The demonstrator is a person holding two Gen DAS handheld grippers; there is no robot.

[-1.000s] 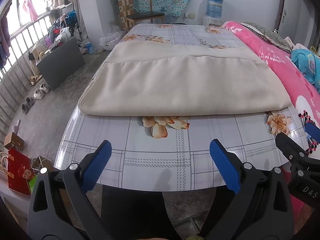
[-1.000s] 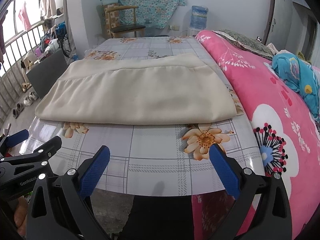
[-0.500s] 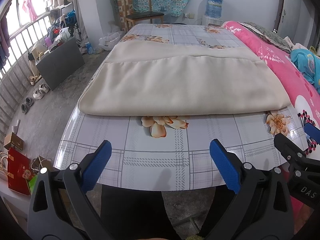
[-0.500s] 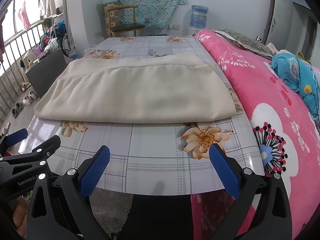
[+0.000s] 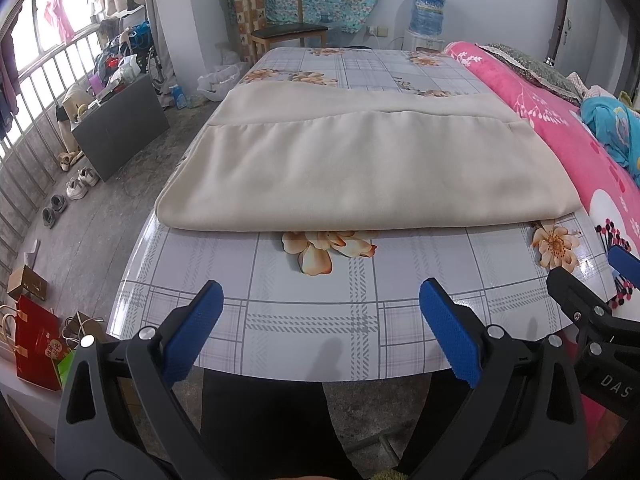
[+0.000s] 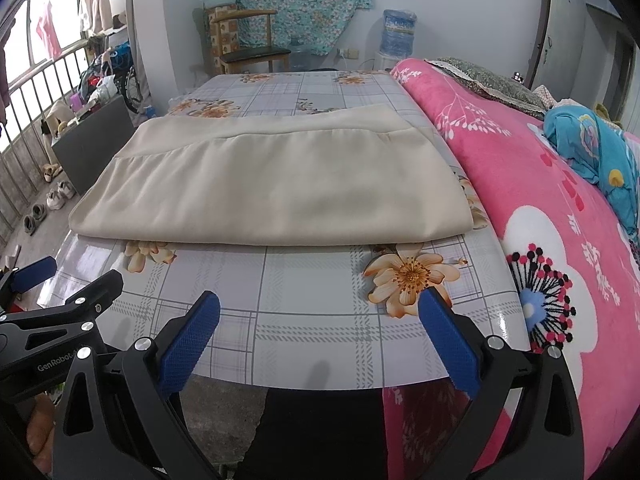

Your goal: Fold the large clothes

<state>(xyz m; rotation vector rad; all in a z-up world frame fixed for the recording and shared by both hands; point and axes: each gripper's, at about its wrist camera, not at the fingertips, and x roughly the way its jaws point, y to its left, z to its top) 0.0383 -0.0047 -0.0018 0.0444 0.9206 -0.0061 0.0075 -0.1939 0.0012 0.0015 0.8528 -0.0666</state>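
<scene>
A large beige cloth [image 5: 360, 172] lies folded flat on a table with a grey plaid, flowered cover [image 5: 312, 316]; it also shows in the right wrist view [image 6: 272, 192]. My left gripper [image 5: 320, 316] is open and empty, held at the table's near edge, short of the cloth's folded front edge. My right gripper [image 6: 320, 324] is open and empty too, beside it on the right. Each gripper appears at the edge of the other's view: the right one [image 5: 600, 312] and the left one [image 6: 60, 296].
A pink flowered blanket [image 6: 560, 208] with a blue bundle [image 6: 592, 148] lies along the table's right side. A wooden chair [image 5: 288, 32] and a water dispenser [image 5: 426, 20] stand behind. On the floor at left are a dark box [image 5: 120, 124], shoes and a red bag [image 5: 36, 340].
Both grippers have drifted very slightly back and toward the table's near edge. The cloth has not moved and both grippers stay open.
</scene>
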